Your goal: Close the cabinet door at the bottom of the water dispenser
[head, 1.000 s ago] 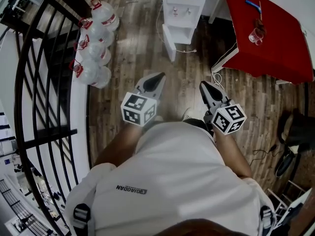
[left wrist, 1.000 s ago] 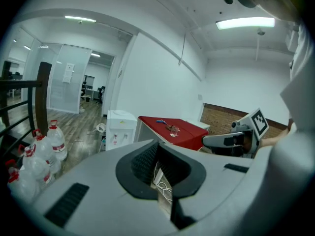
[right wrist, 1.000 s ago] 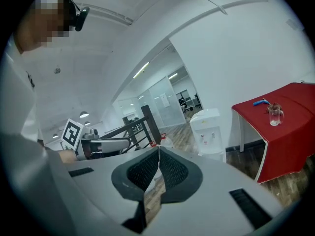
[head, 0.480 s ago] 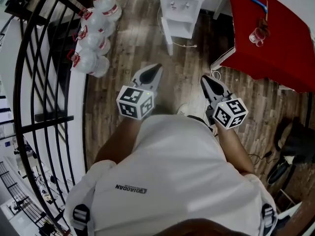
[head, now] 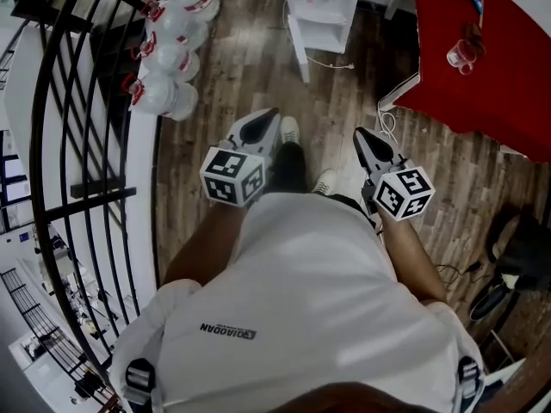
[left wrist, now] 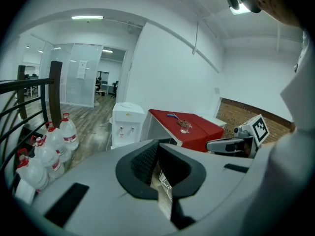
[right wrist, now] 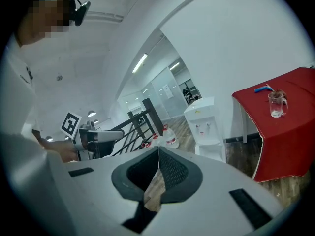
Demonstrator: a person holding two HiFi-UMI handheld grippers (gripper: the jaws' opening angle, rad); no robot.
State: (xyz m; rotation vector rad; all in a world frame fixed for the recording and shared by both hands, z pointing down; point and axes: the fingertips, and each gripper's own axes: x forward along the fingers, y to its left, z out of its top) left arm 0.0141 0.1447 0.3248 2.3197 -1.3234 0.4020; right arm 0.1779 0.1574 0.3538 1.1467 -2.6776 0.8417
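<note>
Only head view shows cord (head: 332, 62) beside water dispenser (head: 331, 11).

The floor (head: 232, 67) is dark wood plank with a dull sheen. The water dispenser (head: 331, 7) looks like smooth white plastic. A red cloth (head: 499, 67) covers the worktop. The bottles (head: 168, 54) are clear plastic and the railing (head: 103, 198) is black painted metal. The left claw (left wrist: 156, 145) and right claw (right wrist: 158, 150) have matt grey shells and black ribbed pads.
</note>
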